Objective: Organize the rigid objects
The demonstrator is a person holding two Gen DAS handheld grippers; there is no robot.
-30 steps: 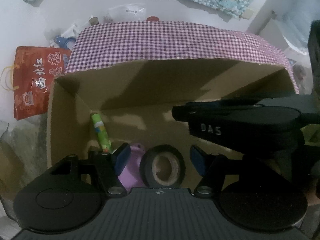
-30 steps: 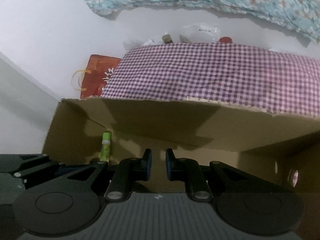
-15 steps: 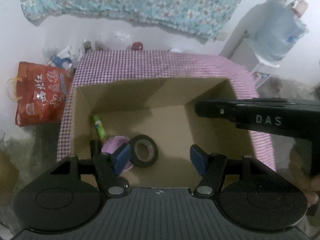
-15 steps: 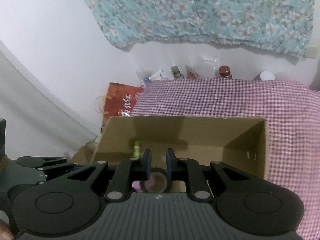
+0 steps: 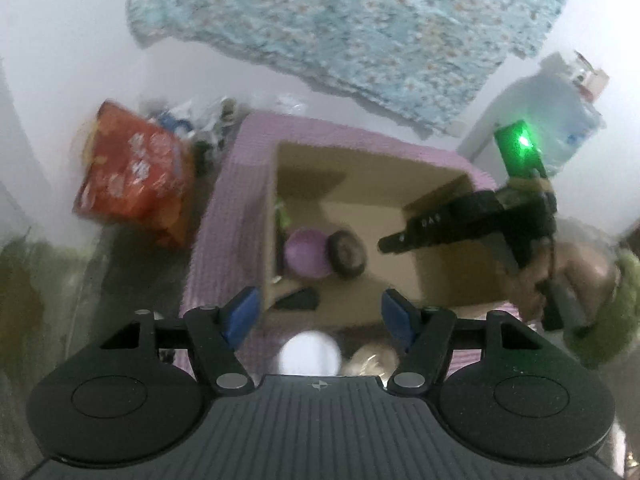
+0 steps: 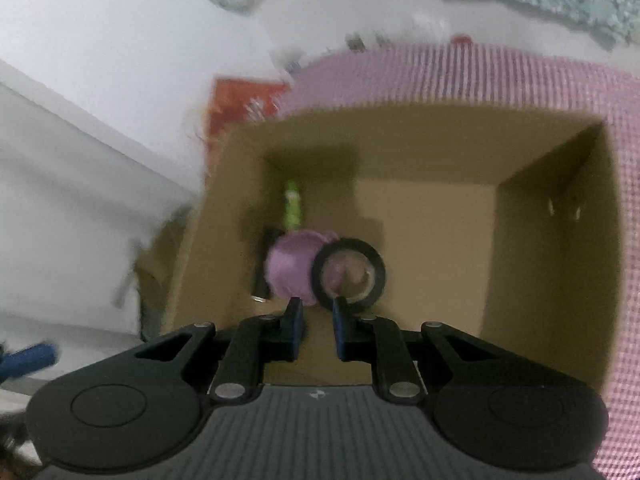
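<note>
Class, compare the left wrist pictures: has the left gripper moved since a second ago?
Yes. The left gripper has pulled up and back from the cardboard box: the box, which filled the view earlier, now looks smaller and farther, its whole rim showing.

A plain white wall [image 5: 80, 32] fills the back of the room, and a pale blue cloth with a small floral print [image 5: 360, 28] hangs across its upper part. Below it stands the surface, covered with a purple and white checked cloth [image 6: 460, 76]. To the left of the surface a red printed bag [image 5: 132, 176] leans at the foot of the wall, with a blurred cluster of small bottles and packets [image 5: 200, 116] just behind it. On the right a large clear blue water jug [image 5: 560, 120] stands near the wall. The floor at the left [image 5: 28, 280] is dark and blurred. The light is soft and even.
</note>
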